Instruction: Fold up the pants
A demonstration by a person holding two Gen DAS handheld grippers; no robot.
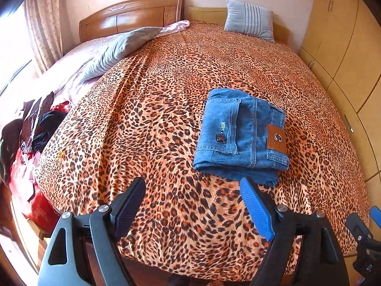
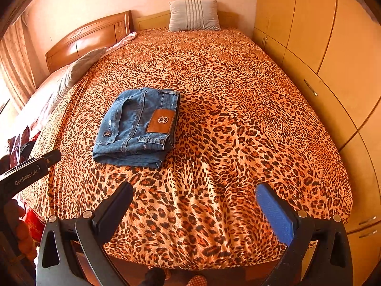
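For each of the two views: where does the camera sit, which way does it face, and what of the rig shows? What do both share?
Left wrist: on the left claw, facing down the bed; folded jeans ahead right; right claw's edge at far right.
Right wrist: on the right claw, same heading; jeans ahead left; left claw's body at left edge.
Shared: jeans, striped pillow, headboard, wardrobe; both claws open, empty.

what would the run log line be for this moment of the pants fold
pants: blue denim jeans folded compact on leopard-print bedspread | left gripper: open, empty | right gripper: open, empty | both clear of jeans
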